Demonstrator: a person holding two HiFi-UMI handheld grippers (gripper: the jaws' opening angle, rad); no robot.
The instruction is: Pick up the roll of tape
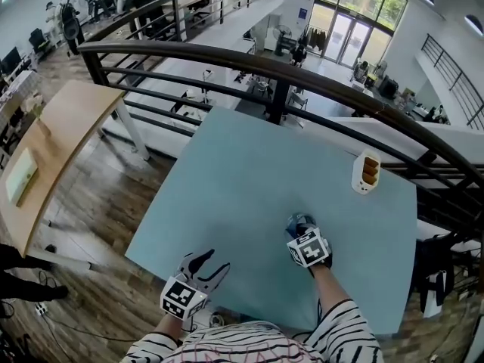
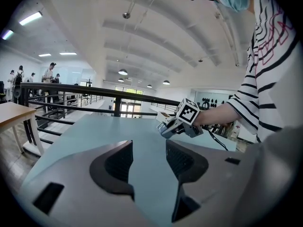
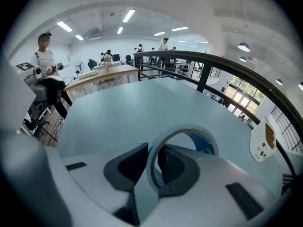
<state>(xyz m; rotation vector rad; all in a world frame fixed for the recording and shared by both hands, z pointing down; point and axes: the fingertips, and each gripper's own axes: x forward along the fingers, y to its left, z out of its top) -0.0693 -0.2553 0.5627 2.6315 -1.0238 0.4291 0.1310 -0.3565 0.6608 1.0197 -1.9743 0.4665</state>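
The roll of tape [image 3: 207, 148], pale with a blue inner face, stands on edge between my right gripper's [image 3: 151, 167] jaws, which are shut on the roll's wall. In the head view that gripper [image 1: 299, 223] hangs over the near middle of the pale blue table [image 1: 249, 165], and a bit of the roll [image 1: 296, 219] shows at its tip. My left gripper [image 1: 209, 266] stands open over the table's near edge with nothing between its fingers. The left gripper view shows its own open jaws [image 2: 149, 157] and the right gripper [image 2: 166, 126] ahead of them, above the tabletop.
A white holder with orange pieces [image 1: 367, 172] lies near the table's far right edge. A dark railing [image 1: 265, 70] runs behind the table, with a drop to a lower floor beyond. A wooden table [image 1: 60, 127] stands to the left.
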